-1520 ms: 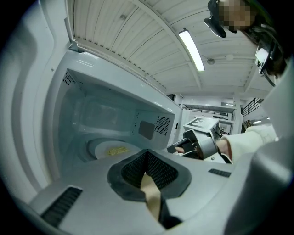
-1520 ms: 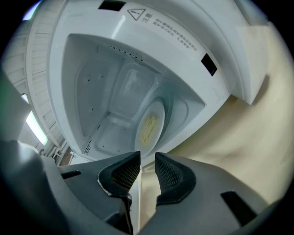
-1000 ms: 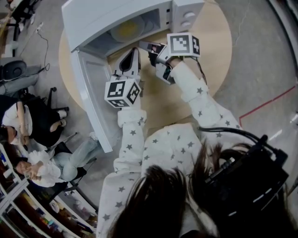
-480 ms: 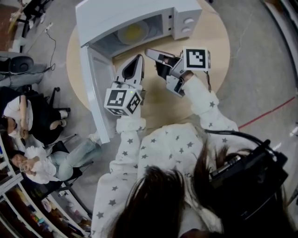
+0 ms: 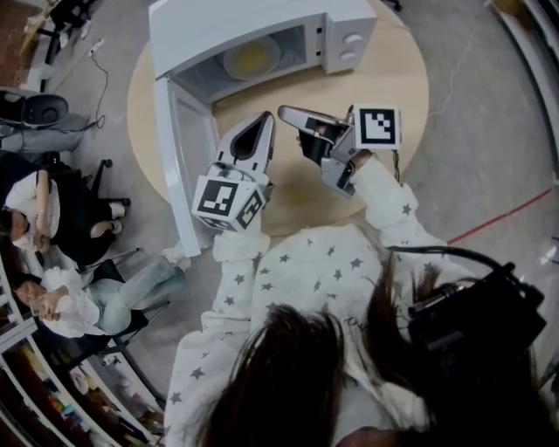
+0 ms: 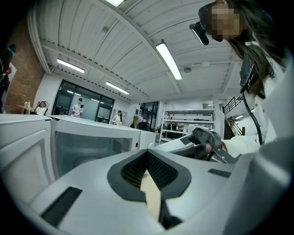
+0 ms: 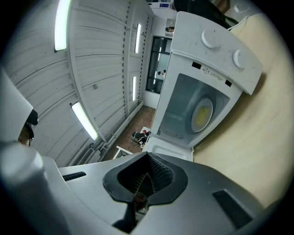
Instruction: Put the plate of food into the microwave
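Note:
The white microwave [image 5: 262,26] stands at the far side of the round wooden table [image 5: 397,83], its door [image 5: 185,161] swung wide to the left. The plate of yellow food [image 5: 250,59] sits inside the cavity, and it shows in the right gripper view as the plate [image 7: 202,114] too. My left gripper [image 5: 265,119] hovers shut and empty in front of the opening, its shut tips [image 6: 148,154] pointing at the microwave [image 6: 78,147]. My right gripper [image 5: 285,111] is shut and empty just to its right, above the table, with its tips [image 7: 147,159] aimed at the microwave [image 7: 216,50].
The open door overhangs the table's left edge. People sit on chairs [image 5: 61,236] on the floor to the left. A red line [image 5: 502,214] marks the floor at the right. Bare tabletop [image 5: 301,196] lies between me and the microwave.
Both grippers have pulled back from the microwave opening toward my body, staying shut. The plate stays inside the cavity and the door stays open.

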Motion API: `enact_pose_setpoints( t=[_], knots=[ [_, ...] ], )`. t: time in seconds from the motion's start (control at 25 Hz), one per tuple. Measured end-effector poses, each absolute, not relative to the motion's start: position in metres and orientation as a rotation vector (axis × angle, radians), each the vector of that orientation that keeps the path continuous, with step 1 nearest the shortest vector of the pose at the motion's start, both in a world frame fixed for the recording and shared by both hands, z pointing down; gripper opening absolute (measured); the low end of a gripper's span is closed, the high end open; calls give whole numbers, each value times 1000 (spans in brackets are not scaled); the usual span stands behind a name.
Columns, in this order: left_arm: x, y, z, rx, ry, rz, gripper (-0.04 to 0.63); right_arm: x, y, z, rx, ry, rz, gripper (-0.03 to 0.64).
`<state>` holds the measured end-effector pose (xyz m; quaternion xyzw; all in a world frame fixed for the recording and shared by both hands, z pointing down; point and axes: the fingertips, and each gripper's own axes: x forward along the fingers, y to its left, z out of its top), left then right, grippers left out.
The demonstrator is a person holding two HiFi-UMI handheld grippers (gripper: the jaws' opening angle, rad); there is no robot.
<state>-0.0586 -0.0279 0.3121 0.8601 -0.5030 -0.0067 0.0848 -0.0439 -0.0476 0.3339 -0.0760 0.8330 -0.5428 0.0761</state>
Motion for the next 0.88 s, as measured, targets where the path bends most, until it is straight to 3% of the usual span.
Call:
enact_pose_setpoints(
  t=[0.88],
  knots=[
    [-59,-11,316,2533,-1519,-26,2,-34,-30,338,-228,2395,-1658,6]
  ],
)
